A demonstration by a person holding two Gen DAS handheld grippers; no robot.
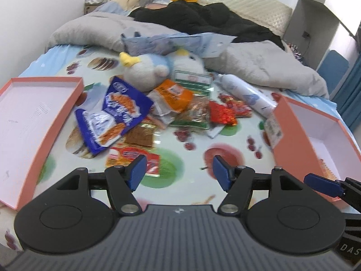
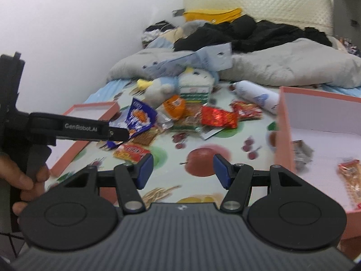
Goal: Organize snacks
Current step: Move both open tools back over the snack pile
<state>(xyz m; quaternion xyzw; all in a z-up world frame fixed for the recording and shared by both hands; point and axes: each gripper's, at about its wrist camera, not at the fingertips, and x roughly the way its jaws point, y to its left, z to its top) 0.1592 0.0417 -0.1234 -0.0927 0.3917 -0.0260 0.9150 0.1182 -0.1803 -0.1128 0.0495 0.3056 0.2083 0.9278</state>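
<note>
**Both tongs empty above the snack pile**

My left tongs [image 1: 177, 171] hang with their blue pads spread apart and nothing between them, above the fruit-print sheet [image 1: 194, 135]. My right tongs [image 2: 182, 170] are spread the same way, empty, over the printed red apple [image 2: 202, 161].

The snacks lie heaped in the middle of the bed, beyond both pairs of tongs. A big blue bag [image 1: 117, 115] sits at the left of the heap, with an orange packet [image 1: 174, 97] just beside it and a crinkled red packet [image 1: 222, 114] further right. A small red-and-yellow packet [image 1: 133, 155] lies nearest my left tongs.

A shallow pink lid [image 1: 27, 122] lies open to the left of the heap. A deeper pink box [image 2: 320, 140] stands to the right, with two snack packets [image 2: 350, 178] already on its floor. Behind the pile lie a blue plush toy [image 1: 146, 67] and a white bottle [image 1: 246, 92] on its side.
</note>
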